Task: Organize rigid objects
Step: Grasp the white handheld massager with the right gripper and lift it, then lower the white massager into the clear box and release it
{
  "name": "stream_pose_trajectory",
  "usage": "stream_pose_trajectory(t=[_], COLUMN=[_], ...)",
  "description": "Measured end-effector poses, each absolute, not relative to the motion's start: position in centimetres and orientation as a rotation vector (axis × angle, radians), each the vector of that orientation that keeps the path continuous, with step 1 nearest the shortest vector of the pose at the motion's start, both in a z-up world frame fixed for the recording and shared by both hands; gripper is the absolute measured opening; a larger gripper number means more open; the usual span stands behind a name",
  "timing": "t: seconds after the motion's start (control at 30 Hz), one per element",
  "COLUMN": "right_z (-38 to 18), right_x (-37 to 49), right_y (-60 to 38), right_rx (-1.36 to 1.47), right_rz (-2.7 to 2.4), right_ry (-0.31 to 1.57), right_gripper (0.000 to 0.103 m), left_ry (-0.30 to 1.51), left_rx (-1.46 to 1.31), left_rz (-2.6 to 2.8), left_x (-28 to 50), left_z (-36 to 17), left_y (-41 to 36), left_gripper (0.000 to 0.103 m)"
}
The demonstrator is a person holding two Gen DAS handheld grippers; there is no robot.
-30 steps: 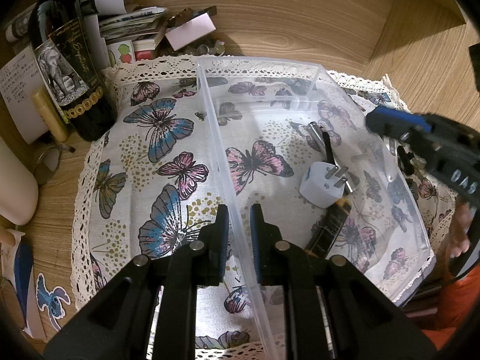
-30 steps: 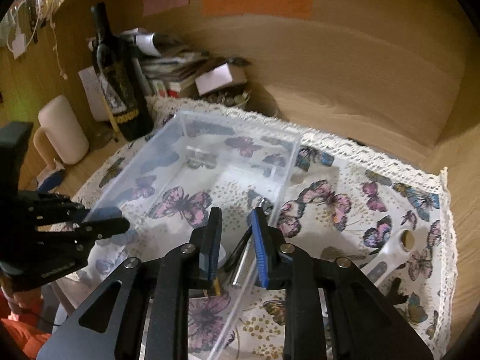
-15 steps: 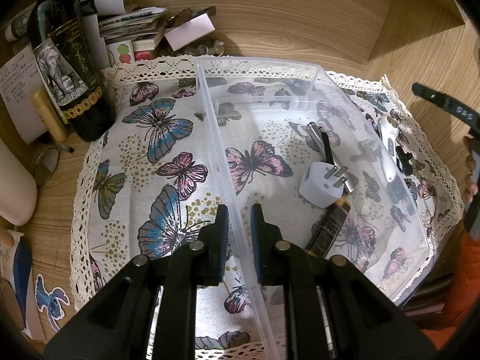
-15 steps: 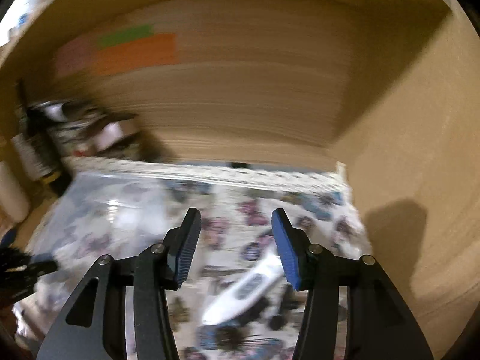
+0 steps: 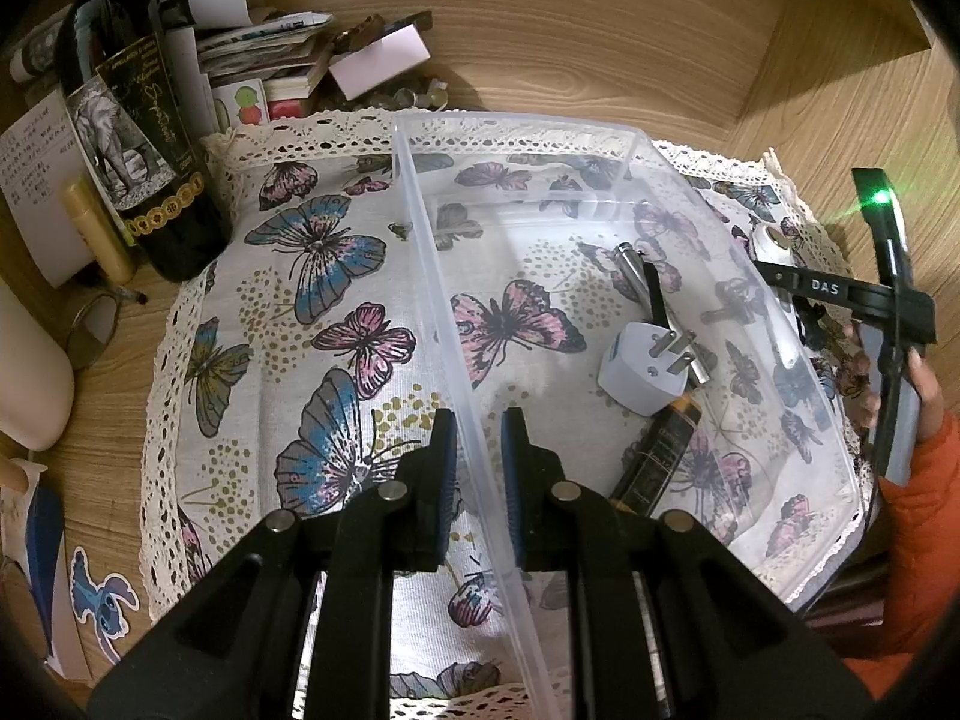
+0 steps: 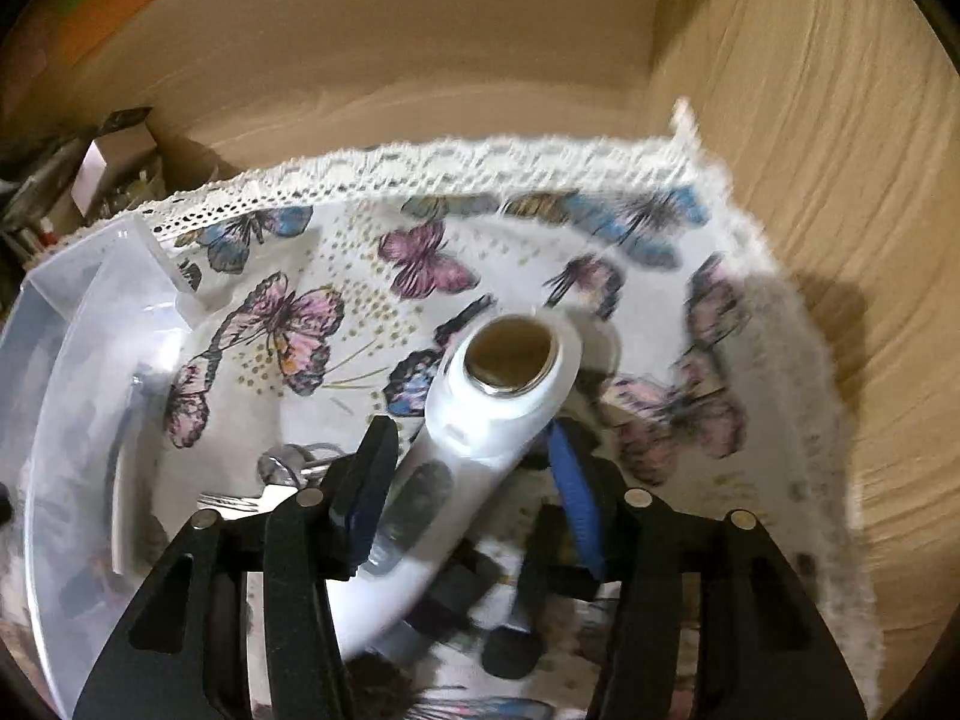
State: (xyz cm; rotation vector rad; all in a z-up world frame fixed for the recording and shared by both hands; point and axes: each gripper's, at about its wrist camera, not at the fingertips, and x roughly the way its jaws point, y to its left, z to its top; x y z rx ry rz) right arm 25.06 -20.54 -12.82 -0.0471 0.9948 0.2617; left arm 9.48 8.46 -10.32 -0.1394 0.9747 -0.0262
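**Bin pinned on one side, jaws spread over the white device on the other**

The left gripper [image 5: 478,450] is clamped on the near wall of the clear bin [image 5: 420,228], apparently to steady it for loading. The right gripper [image 6: 474,480] has just been opening, and its jaws straddle the white handheld device [image 6: 480,414] without pressing it. The device lies on the butterfly cloth [image 6: 600,192] just beside the bin, its long axis running away from the fingers, the round metal-ringed end farthest

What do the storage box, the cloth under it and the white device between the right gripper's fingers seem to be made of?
Box: clear, glossy plastic; the butterflies show through its walls.
Cloth: woven printed fabric, matte, with a lace edge.
White device: smooth shiny plastic, probably; the ring at its head looks like metal.
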Motion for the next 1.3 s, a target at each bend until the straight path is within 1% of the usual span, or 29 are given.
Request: stream_pose_trajectory(t=[0.1,0.13,0.2,0.23,0.27,0.43,0.93,1.17,1.3], right_z=[-13.2,-13.2,-13.1,-12.9,-12.8,-11.4,-2.9,-0.2,-0.1], right_x=[25.6,25.6,25.3,25.3,25.1,23.9,19.7,17.7,16.5], right_y=[-20.6,-20.5,-20.3,-20.3,-20.5,-21.5,-21.6,-17.5,-14.9], right_rx=[-0.031,-0.041,-0.062,-0.061,-0.052,-0.024,0.023,0.006,-0.029], right_rz=[0.269,0.265,0.256,0.252,0.254,0.264,0.359,0.502,0.602], right_ry=[0.997,0.992,0.98,0.978,0.976,0.935,0.697,0.622,0.618], right_gripper=[0.048,0.046,0.038,0.031,0.031,0.03,0.03,0.03,0.03], left_ry=[0.975,0.975,0.976,0.976,0.976,0.976,0.979,0.979,0.98], left_rx=[-0.139,-0.139,-0.139,-0.138,-0.137,-0.136,-0.137,-0.138,-0.137], left_rz=[-0.026,-0.026,-0.026,-0.025,-0.025,-0.024,-0.023,-0.022,-0.022], left_x=[9.5,9.5,9.5,9.4,9.4,9.4,9.5,9.5,9.6], left_z=[-10.3,-10.3,-10.3,-10.3,-10.3,-10.3,-10.4,-10.4,-10.4], left_y=[8.5,8.5,8.4,8.4,8.4,8.4,8.5,8.5,8.5], left_gripper=[0.015,0.015,0.015,0.015,0.015,0.015,0.015,0.015,0.015])
